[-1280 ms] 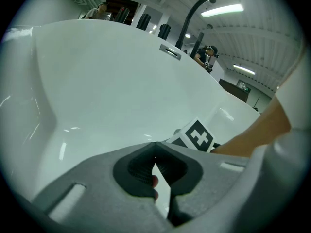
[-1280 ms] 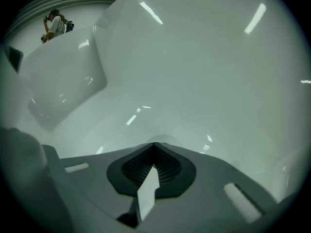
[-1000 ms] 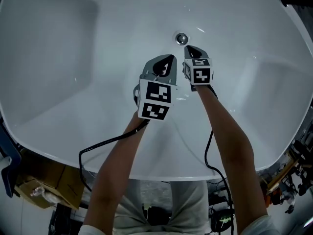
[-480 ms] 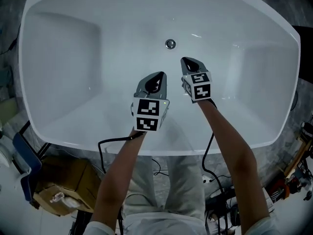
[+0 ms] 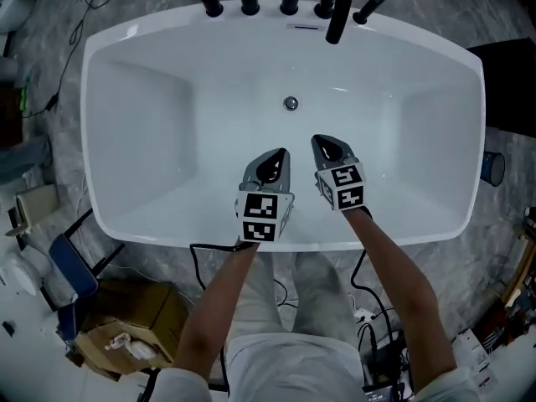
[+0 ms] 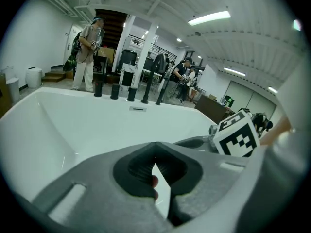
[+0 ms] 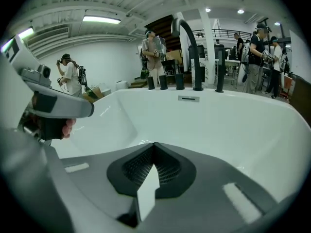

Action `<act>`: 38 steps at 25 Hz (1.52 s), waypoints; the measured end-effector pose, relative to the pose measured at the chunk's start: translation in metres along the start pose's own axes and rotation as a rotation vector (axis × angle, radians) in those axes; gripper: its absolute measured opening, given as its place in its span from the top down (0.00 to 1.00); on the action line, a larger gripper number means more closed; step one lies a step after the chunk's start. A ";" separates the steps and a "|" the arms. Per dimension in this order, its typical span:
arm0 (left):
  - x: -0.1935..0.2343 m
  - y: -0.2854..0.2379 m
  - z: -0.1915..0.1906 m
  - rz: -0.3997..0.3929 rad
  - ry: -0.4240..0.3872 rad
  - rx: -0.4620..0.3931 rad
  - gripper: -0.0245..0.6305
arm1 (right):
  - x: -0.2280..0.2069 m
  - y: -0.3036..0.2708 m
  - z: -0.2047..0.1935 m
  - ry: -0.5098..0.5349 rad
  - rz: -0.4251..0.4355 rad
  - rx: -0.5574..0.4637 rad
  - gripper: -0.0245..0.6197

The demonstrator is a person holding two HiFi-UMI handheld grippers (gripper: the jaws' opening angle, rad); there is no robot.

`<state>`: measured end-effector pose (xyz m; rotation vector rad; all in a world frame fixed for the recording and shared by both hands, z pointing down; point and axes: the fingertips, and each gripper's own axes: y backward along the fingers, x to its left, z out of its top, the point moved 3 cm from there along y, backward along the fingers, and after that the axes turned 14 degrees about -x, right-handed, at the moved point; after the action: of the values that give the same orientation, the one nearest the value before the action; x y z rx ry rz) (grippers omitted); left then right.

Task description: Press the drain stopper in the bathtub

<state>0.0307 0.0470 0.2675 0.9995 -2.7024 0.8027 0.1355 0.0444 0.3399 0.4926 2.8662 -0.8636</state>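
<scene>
Just changed: the head view has pulled up and back. A second ago the drain stopper (image 5: 291,103) lay right off the tip of the right hand-held gripper (image 5: 321,143); now it is well apart from it, and the whole bathtub (image 5: 134,99) shows rim to rim.
Left hand-held gripper (image 5: 279,156): jaws pressed together, nothing between them; over the tub floor toward the 6 o'clock rim.
Right hand-held gripper: jaws pressed together, empty; just beside the left one, at its 3 o'clock.
Drain stopper: on the tub floor about mid-tub, at 12 o'clock from both grippers, touched by neither.
Faucet (image 5: 339,7): on the 12 o'clock rim, with dark knobs (image 5: 249,0) in a row at its 9 o'clock.
Stopper state: too small to tell whether it is pressed down or popped up.
Task meaning: reads as a withdrawal, so the press is likely already made; no press is under way at this distance.
If not done: the right gripper would have to go back toward 12 o'clock and come down tip-first on the stopper.
</scene>
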 end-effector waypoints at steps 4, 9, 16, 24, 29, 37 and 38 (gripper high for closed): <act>-0.020 0.028 0.032 -0.020 -0.026 -0.001 0.96 | 0.013 0.046 0.045 -0.035 -0.015 -0.062 0.96; -0.052 0.063 0.060 -0.038 -0.059 0.008 0.96 | 0.028 0.103 0.088 -0.043 -0.007 -0.125 0.96; -0.098 0.107 0.124 -0.050 -0.072 -0.054 0.96 | 0.053 0.170 0.160 -0.010 0.023 -0.222 0.96; -0.151 0.160 0.199 -0.090 -0.079 -0.154 0.96 | 0.077 0.245 0.253 0.009 0.014 -0.413 0.96; -0.170 0.192 0.232 -0.097 -0.118 -0.216 0.96 | 0.092 0.288 0.285 -0.056 -0.004 -0.460 0.97; -0.159 0.246 0.272 -0.015 -0.077 -0.283 0.96 | 0.154 0.322 0.315 0.010 0.089 -0.460 0.97; -0.160 0.250 0.278 -0.021 -0.076 -0.296 0.96 | 0.161 0.324 0.320 0.036 0.094 -0.460 0.97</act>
<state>0.0050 0.1472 -0.1263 1.0032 -2.7599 0.3516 0.0960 0.1663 -0.1262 0.5803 2.9081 -0.1664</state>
